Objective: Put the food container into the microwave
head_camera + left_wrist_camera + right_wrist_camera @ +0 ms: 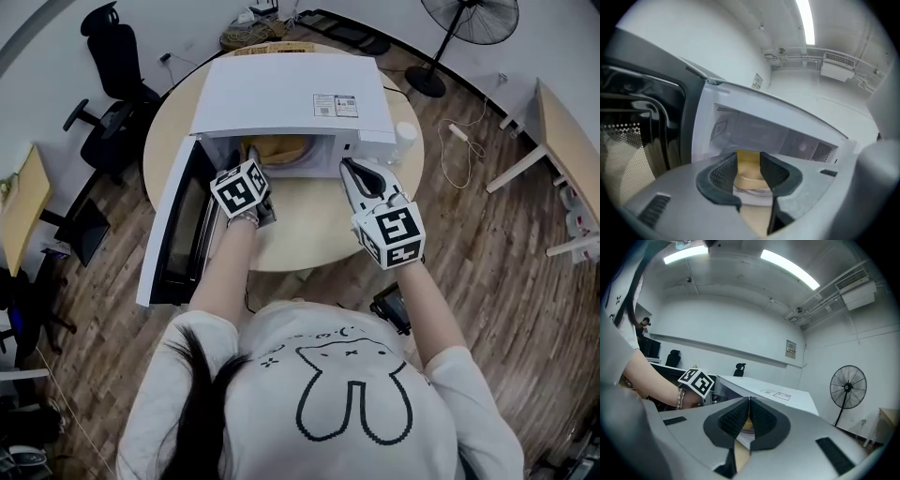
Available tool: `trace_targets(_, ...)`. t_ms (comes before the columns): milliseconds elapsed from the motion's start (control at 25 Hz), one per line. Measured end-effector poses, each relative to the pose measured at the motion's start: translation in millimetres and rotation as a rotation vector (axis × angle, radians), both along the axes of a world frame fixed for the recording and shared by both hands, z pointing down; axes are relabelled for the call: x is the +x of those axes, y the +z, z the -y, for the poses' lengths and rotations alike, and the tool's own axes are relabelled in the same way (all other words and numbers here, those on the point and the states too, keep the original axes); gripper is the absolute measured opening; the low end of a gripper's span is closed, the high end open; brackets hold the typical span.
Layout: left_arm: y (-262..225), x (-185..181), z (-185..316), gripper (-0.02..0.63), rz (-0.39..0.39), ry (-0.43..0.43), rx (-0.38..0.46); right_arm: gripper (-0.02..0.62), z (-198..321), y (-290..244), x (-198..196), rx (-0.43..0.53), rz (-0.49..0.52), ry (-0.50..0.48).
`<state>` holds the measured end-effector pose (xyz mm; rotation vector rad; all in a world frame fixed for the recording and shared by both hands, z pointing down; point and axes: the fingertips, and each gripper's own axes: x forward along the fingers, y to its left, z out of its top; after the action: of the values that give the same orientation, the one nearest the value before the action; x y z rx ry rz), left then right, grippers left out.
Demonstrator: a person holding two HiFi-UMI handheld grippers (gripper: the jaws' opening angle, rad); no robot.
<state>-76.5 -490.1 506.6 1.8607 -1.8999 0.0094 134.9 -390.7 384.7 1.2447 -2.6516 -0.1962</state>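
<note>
White box-shaped microwave sits on round light-wood table. Its dark-glass door is swung wide open to the left. Tan round food container is inside the cavity; in head view only its front part shows under the microwave's top panel.

Left gripper is at the cavity mouth, pointing in. Its black ribbed pads stand apart w/ a narrow gap, and the container shows thru that gap, further in. Nothing clamped, no contact visible. Its marker cube is just in front of the opening, toward the door side.

Right gripper is held over the table's front, near the microwave's right end. Its pads are pressed together at the tips, nothing btw them. Right gripper view also catches the person's left wrist w/ a bracelet.

Small white cylinder stands on the table just right of the microwave. Two paper labels are stuck on the microwave top.

Around the table:
- black office chair at upper left
- black standing fan on the wood-plank floor, beyond the table
- light desk at far right

Person wears a white tee w/ rabbit outline.
</note>
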Motion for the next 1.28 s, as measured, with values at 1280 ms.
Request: trace_targets(1280,-98.0,-35.1,-87.5,0.146,0.247,0.081,0.206,0.031,-11.5,-44.0,-22.9,0.035,0.057,-0.066)
